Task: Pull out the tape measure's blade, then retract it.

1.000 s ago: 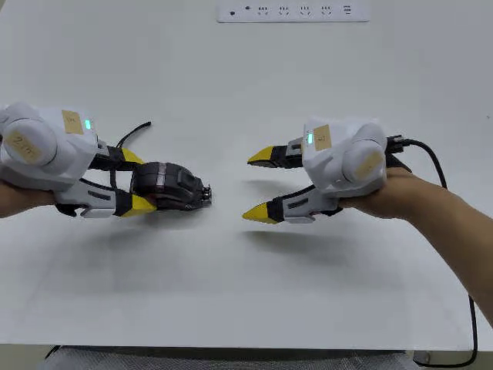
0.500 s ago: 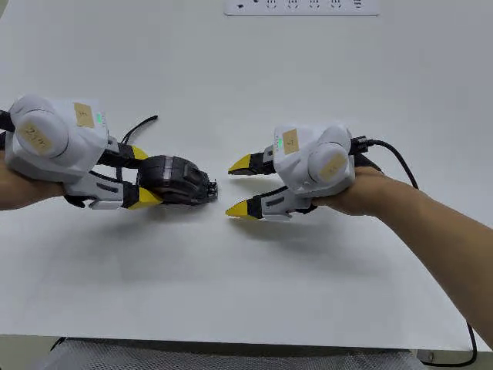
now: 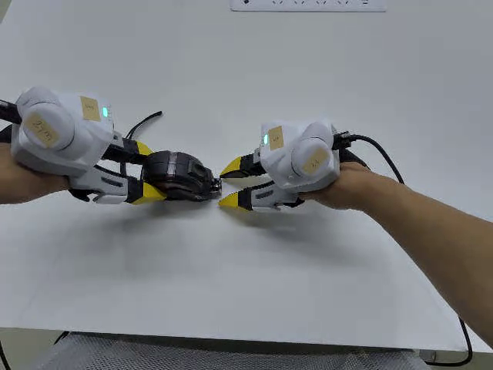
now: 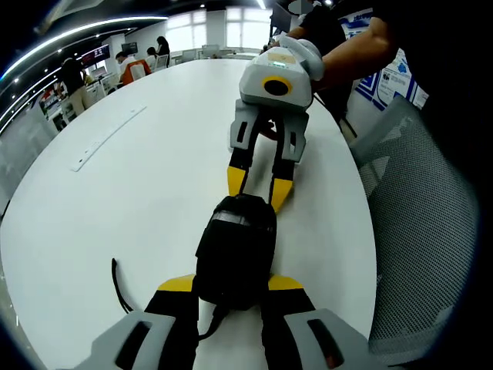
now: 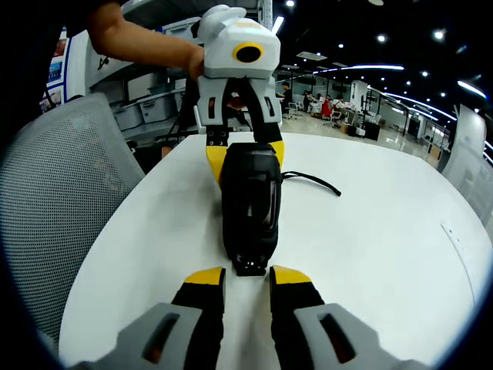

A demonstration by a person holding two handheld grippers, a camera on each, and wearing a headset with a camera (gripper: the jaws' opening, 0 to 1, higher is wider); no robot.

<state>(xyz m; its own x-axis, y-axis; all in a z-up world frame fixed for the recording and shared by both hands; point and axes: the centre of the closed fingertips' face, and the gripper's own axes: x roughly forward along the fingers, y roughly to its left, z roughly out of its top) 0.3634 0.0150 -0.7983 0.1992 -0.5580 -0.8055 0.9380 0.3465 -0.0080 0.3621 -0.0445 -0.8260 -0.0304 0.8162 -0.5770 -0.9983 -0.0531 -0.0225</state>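
Plainly, the chunky black tape measure (image 3: 179, 176), rounded and matte, sat pinched between the yellow-tipped jaws of the left gripper (image 3: 146, 171). Just ahead of it, the right gripper (image 3: 229, 184) held its pointed jaws slightly spread, tips flanking the small hook at the case's nose. Beneath both lay a smooth white table (image 3: 246, 270).

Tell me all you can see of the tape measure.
The tape measure is a black, rounded case, plastic by its look, lying on the white table. The left tongs clamp its sides; a black cord trails behind. Its blade end faces the open right tongs, blade not drawn out.
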